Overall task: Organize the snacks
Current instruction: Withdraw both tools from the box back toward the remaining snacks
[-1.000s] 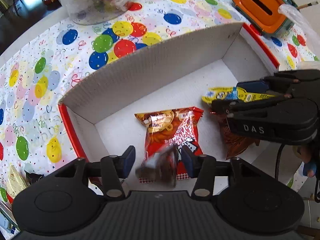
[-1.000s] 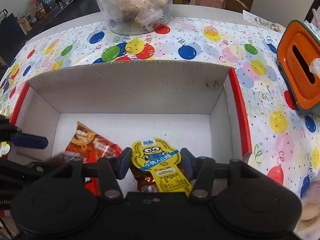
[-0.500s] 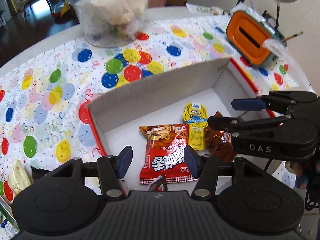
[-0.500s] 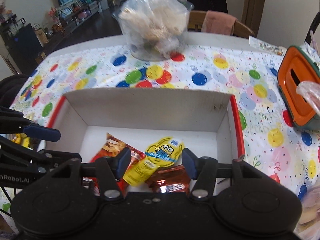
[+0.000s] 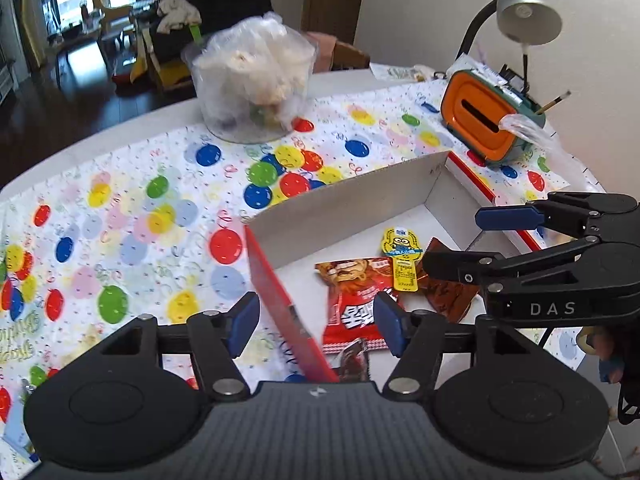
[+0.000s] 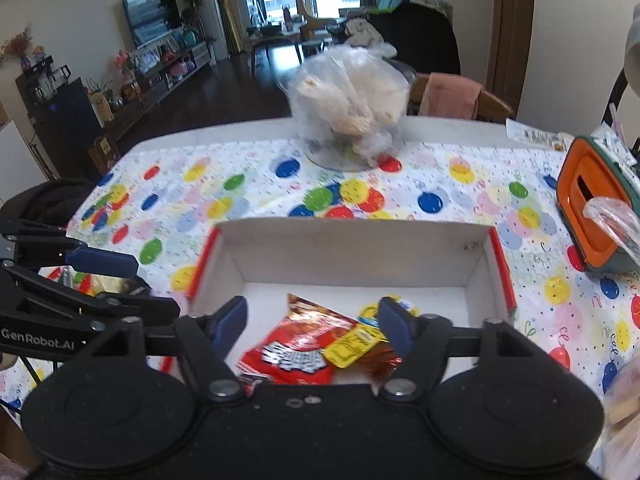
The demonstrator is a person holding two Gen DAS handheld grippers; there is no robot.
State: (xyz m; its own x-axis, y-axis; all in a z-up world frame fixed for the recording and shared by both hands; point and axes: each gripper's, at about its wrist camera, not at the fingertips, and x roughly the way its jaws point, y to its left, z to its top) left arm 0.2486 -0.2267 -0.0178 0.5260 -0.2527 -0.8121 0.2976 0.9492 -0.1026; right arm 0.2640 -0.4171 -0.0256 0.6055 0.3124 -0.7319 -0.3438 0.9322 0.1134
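A white cardboard box with red outer sides (image 5: 352, 196) (image 6: 352, 252) sits on the balloon tablecloth. On its floor lie a red snack packet (image 5: 356, 300) (image 6: 296, 344), a yellow cartoon packet (image 5: 402, 256) (image 6: 356, 340), a brown foil packet (image 5: 448, 292) (image 6: 380, 356) and a small dark packet (image 5: 354, 364). My left gripper (image 5: 316, 328) (image 6: 156, 288) hovers above the box's near left corner, jaws opening, nothing between them. My right gripper (image 6: 312, 322) (image 5: 452, 240) hangs over the box's near side, jaws also opening and empty.
A clear bag of pale snacks (image 5: 256, 84) (image 6: 352, 108) stands at the back of the table. An orange tissue box (image 5: 480, 120) (image 6: 592, 208) and a grey desk lamp (image 5: 524, 12) are at the right. Loose wrappers (image 6: 92, 284) lie left of the box.
Both grippers have risen and drawn back from the box, and their jaws have widened. The left let go of the small dark packet and the right let go of the yellow packet.
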